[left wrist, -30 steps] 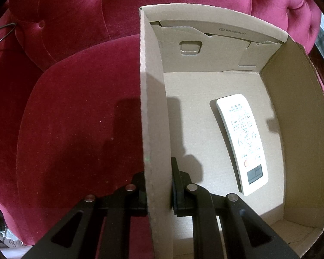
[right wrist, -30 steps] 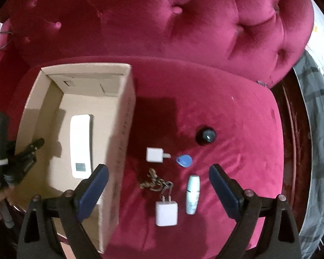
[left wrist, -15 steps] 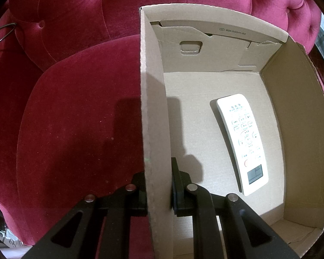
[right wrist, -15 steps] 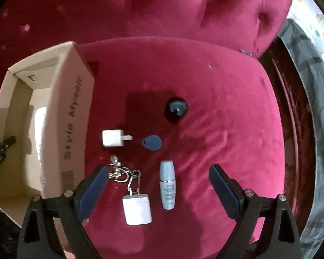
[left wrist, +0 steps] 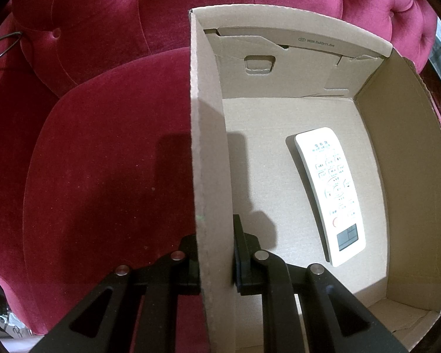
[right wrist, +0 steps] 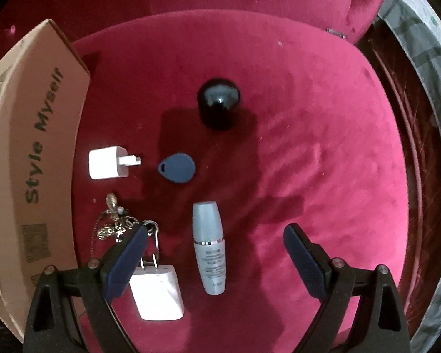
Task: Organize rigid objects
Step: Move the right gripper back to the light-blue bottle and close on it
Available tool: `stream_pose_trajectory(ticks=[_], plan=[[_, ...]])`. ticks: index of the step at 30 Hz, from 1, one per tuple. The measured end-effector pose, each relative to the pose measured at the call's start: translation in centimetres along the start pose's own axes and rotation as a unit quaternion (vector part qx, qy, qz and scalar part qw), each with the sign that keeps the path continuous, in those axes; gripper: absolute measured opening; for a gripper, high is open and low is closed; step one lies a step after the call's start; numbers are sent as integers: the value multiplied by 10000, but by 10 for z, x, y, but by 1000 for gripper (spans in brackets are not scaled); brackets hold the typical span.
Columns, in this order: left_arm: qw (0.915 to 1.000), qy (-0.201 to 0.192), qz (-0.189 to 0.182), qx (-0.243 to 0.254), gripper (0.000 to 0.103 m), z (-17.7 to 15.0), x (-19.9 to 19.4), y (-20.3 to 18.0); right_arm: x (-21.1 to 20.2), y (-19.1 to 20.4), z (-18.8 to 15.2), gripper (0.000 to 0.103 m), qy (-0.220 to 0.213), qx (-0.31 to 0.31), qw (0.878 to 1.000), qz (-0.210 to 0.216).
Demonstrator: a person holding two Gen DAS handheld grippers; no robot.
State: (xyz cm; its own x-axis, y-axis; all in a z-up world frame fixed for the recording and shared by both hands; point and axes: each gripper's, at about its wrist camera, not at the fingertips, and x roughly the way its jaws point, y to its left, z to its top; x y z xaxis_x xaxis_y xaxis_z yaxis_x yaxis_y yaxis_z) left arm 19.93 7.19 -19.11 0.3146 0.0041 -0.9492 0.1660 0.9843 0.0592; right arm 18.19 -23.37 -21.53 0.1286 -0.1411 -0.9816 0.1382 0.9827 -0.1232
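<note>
Crimson velvet armchair [right wrist: 308, 117] with rounded seat cushion and button-tufted backrest [left wrist: 103, 8], lit from above, shadows pooled dark on the nap. Grey patterned fabric [right wrist: 426, 88] curving along the right edge beyond dark wood flooring [right wrist: 408, 176]. Thin wire loop [left wrist: 3, 47] at far left.

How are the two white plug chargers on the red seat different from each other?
The small charger looks like a little cube, while the big charger is longer and flatter. The small charger's prongs point right, toward the blue tag; the big charger's prongs point up the picture, toward the keychain. Both are white and lie on the seat, outside the box.
</note>
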Motion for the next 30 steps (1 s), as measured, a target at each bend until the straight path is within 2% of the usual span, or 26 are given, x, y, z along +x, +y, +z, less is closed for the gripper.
stream_pose_trajectory(ticks=[8, 16, 19, 22, 30], plan=[[10000, -1, 6, 2, 15, -1, 0, 0, 30, -6, -6, 94, 228, 138, 9996, 34], [10000, 6, 10, -3, 15, 0, 1, 0, 49, -20, -8, 94, 239, 288, 9991, 217], [10000, 7, 11, 3, 15, 0, 1, 0, 54, -24, -6, 96, 209, 295, 9990, 269], [10000, 11, 13, 7, 15, 0, 2, -1, 63, -32, -3, 103, 194, 337, 9989, 262], [10000, 16, 18, 15, 15, 0, 2, -1, 69, -30, 2, 103, 263, 339, 9986, 293]])
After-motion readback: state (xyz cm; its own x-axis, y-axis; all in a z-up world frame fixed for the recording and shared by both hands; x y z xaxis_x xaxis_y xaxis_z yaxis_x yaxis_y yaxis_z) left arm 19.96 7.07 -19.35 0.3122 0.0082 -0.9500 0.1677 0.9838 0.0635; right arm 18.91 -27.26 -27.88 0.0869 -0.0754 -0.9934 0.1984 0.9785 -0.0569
